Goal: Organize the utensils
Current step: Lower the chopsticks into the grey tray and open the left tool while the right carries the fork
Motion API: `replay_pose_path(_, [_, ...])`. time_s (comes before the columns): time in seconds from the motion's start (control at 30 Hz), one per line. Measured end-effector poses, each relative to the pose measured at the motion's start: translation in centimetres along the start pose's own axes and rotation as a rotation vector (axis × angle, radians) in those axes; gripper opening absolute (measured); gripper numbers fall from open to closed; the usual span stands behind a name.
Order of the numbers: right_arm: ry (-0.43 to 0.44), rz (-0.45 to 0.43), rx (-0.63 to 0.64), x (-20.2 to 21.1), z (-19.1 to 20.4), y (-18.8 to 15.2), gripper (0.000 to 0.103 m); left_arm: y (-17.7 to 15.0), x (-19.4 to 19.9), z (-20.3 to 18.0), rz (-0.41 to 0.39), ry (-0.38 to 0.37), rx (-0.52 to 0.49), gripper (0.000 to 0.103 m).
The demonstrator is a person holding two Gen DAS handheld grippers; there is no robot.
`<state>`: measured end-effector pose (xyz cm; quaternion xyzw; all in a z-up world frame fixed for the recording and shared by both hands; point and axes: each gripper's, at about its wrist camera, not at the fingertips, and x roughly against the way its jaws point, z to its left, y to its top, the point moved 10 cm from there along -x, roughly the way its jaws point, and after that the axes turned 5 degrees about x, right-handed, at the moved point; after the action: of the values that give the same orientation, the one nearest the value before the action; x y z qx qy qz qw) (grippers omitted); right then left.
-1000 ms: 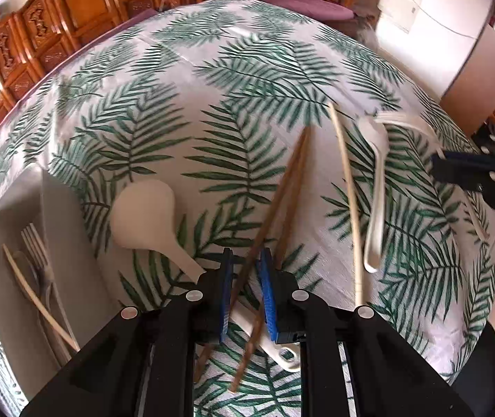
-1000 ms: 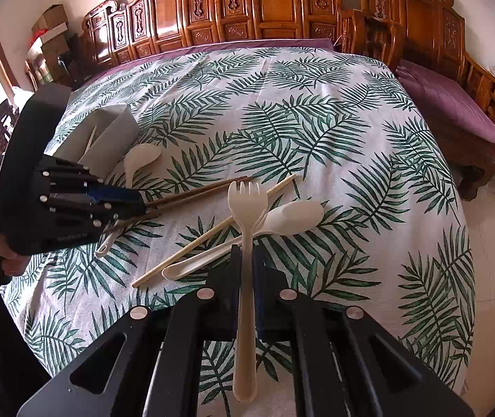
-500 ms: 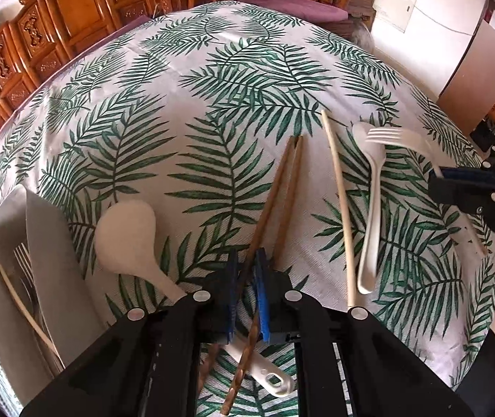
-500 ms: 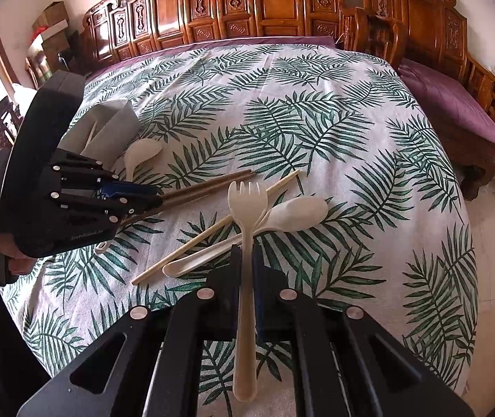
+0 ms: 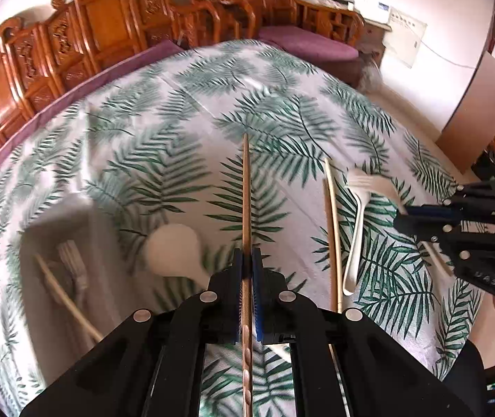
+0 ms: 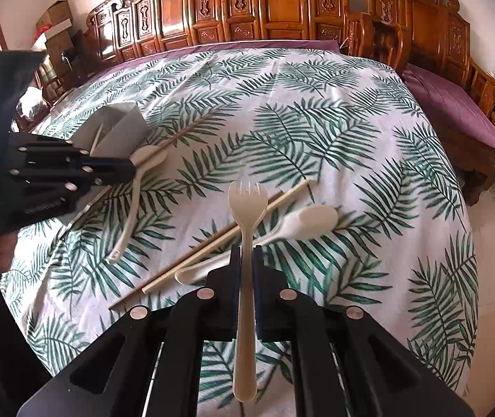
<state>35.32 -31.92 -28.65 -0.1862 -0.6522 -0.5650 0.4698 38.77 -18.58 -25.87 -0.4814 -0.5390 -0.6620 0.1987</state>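
My left gripper point(image 5: 246, 260) is shut on dark brown chopsticks point(image 5: 246, 194), lifted above the table and pointing away. Below it lie a cream rice paddle point(image 5: 172, 250) and a grey utensil tray point(image 5: 70, 278) holding a fork and a pale chopstick. My right gripper point(image 6: 246, 253) is shut on a cream spork point(image 6: 247, 205), held above the table. A pale chopstick point(image 6: 226, 236) and a cream spoon point(image 6: 303, 224) lie under it. The left gripper also shows in the right wrist view point(image 6: 122, 170), beside the tray point(image 6: 119, 125).
The table wears a palm-leaf cloth point(image 6: 317, 121). Carved wooden chairs point(image 6: 275, 3) ring its far side, with a purple cushion point(image 6: 449, 104) at the right. The pale chopstick point(image 5: 331, 229) and spoon point(image 5: 355, 239) lie right of my left gripper.
My left gripper has closed on the brown chopsticks and lifted them off the cloth, swinging left toward the tray. My right gripper still holds the spork, little moved.
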Motion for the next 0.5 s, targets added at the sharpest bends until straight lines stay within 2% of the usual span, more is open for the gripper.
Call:
replay_pose_path(0.13, [0.01,-0.009,0.017,0.0,1.7,1.4,0.008,0.1,2.7,2.3,-0.038,0.027,0.038,0.004])
replay_pose_path(0.5, [0.068,-0.05,0.108,-0.4,10.0,7.5,0.008,-1.3,6.9,10.9,-0.088,0.1,0.16,0.005])
